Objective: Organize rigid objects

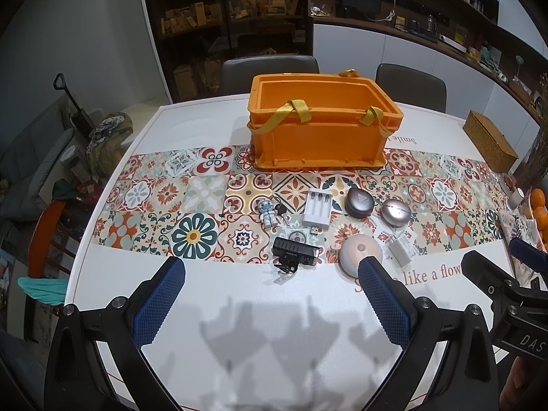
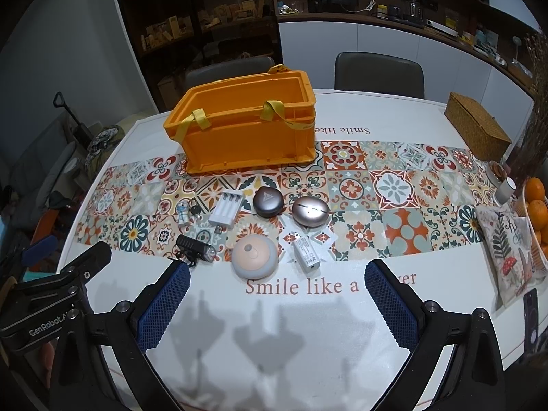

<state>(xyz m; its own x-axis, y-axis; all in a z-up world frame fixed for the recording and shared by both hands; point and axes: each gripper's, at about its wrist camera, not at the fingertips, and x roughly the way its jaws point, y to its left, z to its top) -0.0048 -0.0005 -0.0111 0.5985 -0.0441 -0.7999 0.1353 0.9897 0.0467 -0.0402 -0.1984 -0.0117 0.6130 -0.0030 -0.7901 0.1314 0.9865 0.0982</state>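
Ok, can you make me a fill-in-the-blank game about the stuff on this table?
1. The big crate behind the small things is colored ____.
2. The white battery charger lies between the little astronaut figure and the ____ gray case.
3. Both grippers, left and right, are ____ and hold nothing.
4. The oranges sit at the table's ____ edge.

Answers: orange; dark; open; right

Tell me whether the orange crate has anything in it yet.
Apparently empty: the orange crate shows only bare inner walls; its floor is hidden. All small items still lie on the table.
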